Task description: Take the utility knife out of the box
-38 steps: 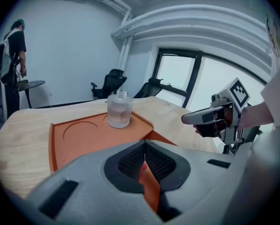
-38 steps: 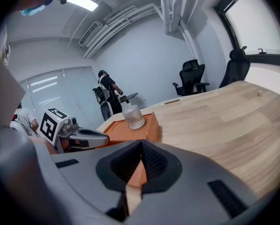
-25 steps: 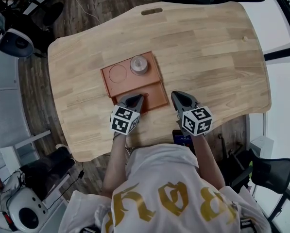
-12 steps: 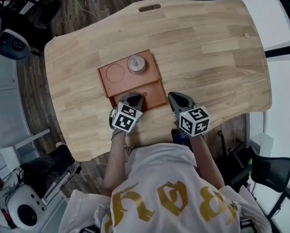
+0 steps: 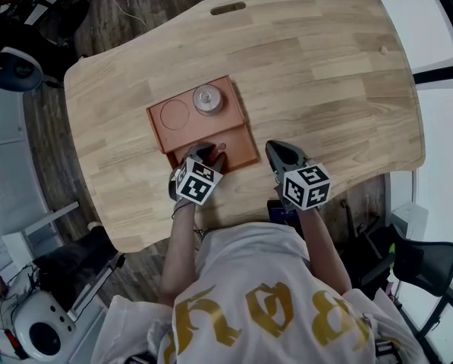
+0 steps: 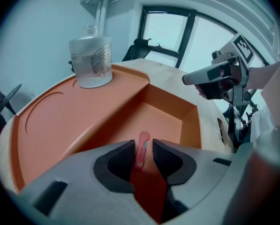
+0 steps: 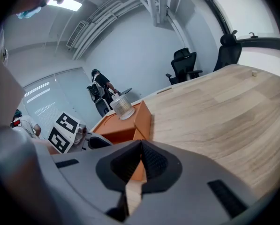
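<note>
The red utility knife point(image 6: 141, 149) is seen lying in the deep compartment of the orange box point(image 5: 159, 131), framed between the narrowly spread jaws of the left gripper point(image 5: 209, 153). The right gripper point(image 5: 281, 152) is held just right of the box, jaws pressed together on nothing.

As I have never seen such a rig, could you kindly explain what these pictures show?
A person holds a two-jaw gripper in each hand. The top-down picture comes from a camera on the person's head; the other two from cameras riding on the grippers. On the wooden table sits an orange box with a clear jar on its raised part. The left gripper reaches into the box's low compartment, jaws slightly apart, the red utility knife in the gap. The right gripper, jaws together and empty, is beside the box.
</note>
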`<state>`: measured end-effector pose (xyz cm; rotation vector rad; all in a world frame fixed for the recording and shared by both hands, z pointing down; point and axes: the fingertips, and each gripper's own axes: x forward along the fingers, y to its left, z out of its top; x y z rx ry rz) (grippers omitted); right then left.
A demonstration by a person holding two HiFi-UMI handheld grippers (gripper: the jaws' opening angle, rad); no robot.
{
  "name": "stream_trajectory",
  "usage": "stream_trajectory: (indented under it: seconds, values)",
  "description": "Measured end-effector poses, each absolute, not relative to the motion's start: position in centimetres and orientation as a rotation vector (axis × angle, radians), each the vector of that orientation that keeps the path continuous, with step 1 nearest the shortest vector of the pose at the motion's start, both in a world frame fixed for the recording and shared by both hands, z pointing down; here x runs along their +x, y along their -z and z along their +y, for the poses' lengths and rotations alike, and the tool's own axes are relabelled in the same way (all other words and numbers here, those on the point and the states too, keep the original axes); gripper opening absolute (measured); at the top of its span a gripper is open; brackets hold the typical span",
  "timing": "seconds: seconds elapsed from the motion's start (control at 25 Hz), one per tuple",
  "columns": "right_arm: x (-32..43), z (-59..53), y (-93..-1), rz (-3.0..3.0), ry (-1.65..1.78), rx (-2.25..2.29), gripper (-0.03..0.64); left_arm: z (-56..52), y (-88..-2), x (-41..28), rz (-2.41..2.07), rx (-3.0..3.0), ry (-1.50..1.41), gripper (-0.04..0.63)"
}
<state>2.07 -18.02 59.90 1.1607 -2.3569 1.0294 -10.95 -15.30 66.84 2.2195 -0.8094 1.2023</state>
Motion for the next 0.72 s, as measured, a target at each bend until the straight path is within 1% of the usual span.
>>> stream_trajectory:
  seconds: [0.2,0.4,0.48,0.72]
  values:
    - [1.95,-17.98,-60.05,-2.356,-1.039,1.158,0.011,-15.28,-67.07,-11.09,-0.812,2.256,-1.337,0.095]
    - [1.99,-17.94,-60.01,-2.362,-1.038,1.157,0.011,-15.3,-67.14,-11.09,-0.828,2.256,-1.336,0.088]
    - [2.1,-17.98,-59.95,-2.364,-1.037,1.16,0.012,-15.4,-67.16,-11.17,-0.839,2.25,-1.335,0.063]
    - [2.39,-18.16,-59.14,-2.38,-1.03,1.175,0.011,-15.28,-66.88,-11.01,-0.849,2.235,-1.332,0.058]
